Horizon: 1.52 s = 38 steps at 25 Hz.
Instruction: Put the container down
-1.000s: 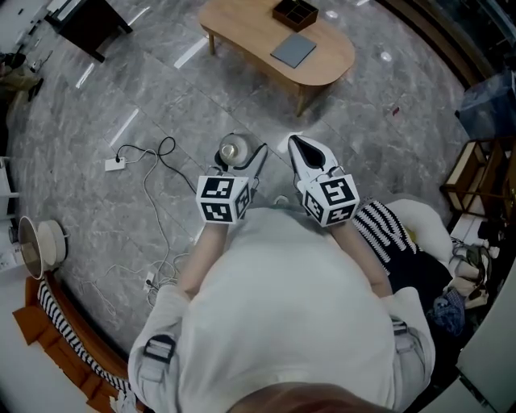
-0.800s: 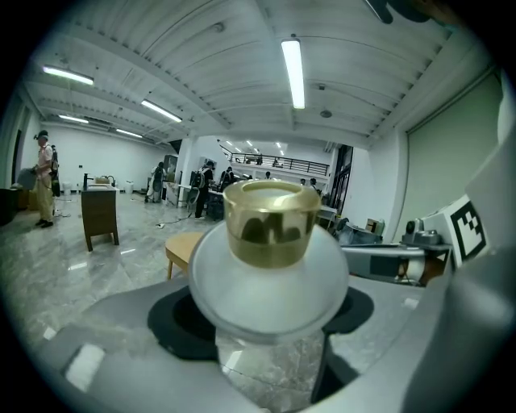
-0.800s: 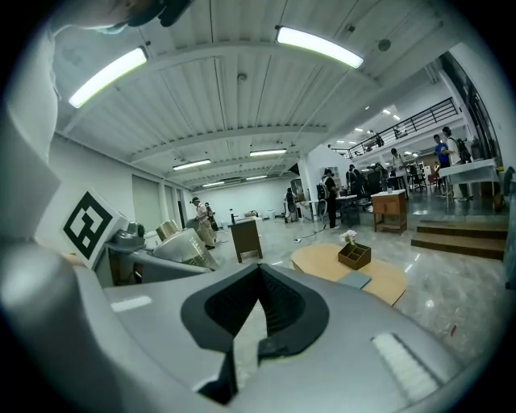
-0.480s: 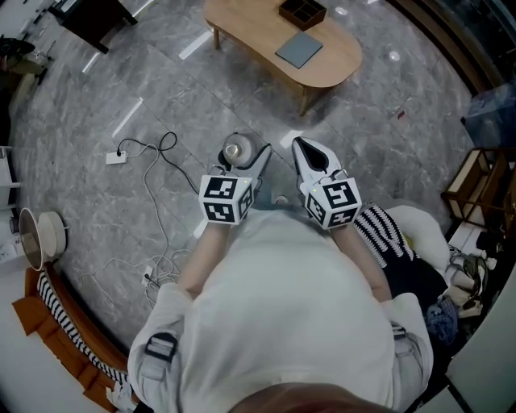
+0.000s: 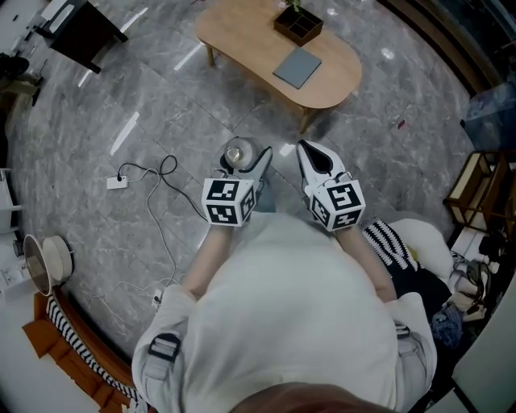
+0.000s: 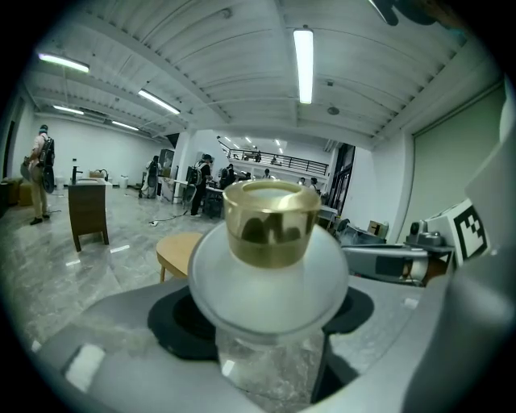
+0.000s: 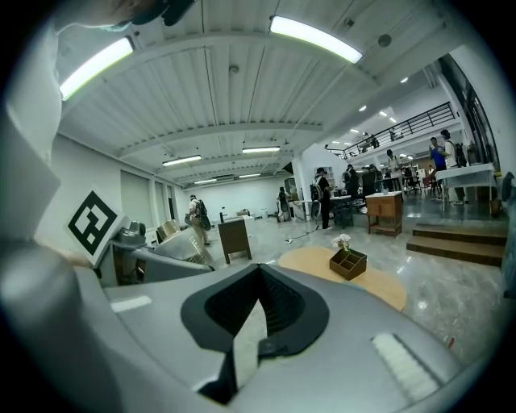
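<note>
The container [image 5: 236,152] is a frosted glass jar with a gold collar [image 6: 271,223]. It stands upright between the jaws of my left gripper [image 5: 244,159], which is shut on its body [image 6: 270,282]. My right gripper [image 5: 315,158] is held beside it, apart from the jar, its jaws together with nothing between them [image 7: 256,343]. Both are carried above the grey marble floor, a short way from an oval wooden table [image 5: 242,32]. On the table lie a dark compartment tray [image 5: 297,24] and a grey-blue pad [image 5: 297,67].
A white power strip [image 5: 115,182] and its cable [image 5: 157,171] lie on the floor to the left. A dark cabinet [image 5: 81,28] stands at the far left, a wooden shelf [image 5: 476,185] at the right. People stand far off [image 6: 38,173].
Both grippers have moved forward together toward the wooden table, the jar still in the left one. The table now sits closer in the head view.
</note>
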Each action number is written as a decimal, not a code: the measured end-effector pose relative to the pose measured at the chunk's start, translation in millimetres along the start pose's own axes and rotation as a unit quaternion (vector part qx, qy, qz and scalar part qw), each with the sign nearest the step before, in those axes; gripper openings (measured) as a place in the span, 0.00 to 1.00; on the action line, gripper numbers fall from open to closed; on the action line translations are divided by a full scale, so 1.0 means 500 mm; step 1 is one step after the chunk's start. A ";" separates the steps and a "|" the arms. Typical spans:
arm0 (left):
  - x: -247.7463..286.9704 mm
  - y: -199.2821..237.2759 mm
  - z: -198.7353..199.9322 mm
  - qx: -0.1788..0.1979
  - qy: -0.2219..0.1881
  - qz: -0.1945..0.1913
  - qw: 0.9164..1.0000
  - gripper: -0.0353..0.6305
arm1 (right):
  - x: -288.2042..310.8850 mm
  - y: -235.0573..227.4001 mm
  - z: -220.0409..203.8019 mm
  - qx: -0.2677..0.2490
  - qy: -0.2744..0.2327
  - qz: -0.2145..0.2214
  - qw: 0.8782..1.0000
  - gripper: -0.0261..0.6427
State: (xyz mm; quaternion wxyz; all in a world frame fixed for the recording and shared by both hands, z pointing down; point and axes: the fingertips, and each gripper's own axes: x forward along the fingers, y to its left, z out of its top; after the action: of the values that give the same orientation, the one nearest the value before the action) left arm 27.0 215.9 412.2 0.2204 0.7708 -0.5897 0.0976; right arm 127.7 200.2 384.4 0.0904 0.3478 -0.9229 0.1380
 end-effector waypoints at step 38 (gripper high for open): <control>0.451 0.523 0.317 0.011 0.032 -0.054 0.998 0.57 | 0.657 -0.197 0.245 0.004 0.002 -0.088 0.996 0.04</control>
State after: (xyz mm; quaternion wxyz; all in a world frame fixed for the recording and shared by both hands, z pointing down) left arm -175.2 -105.7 423.2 0.2357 0.8003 -0.5388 0.1172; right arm -58.9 -112.3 374.0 0.1024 0.4280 -0.8879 0.1342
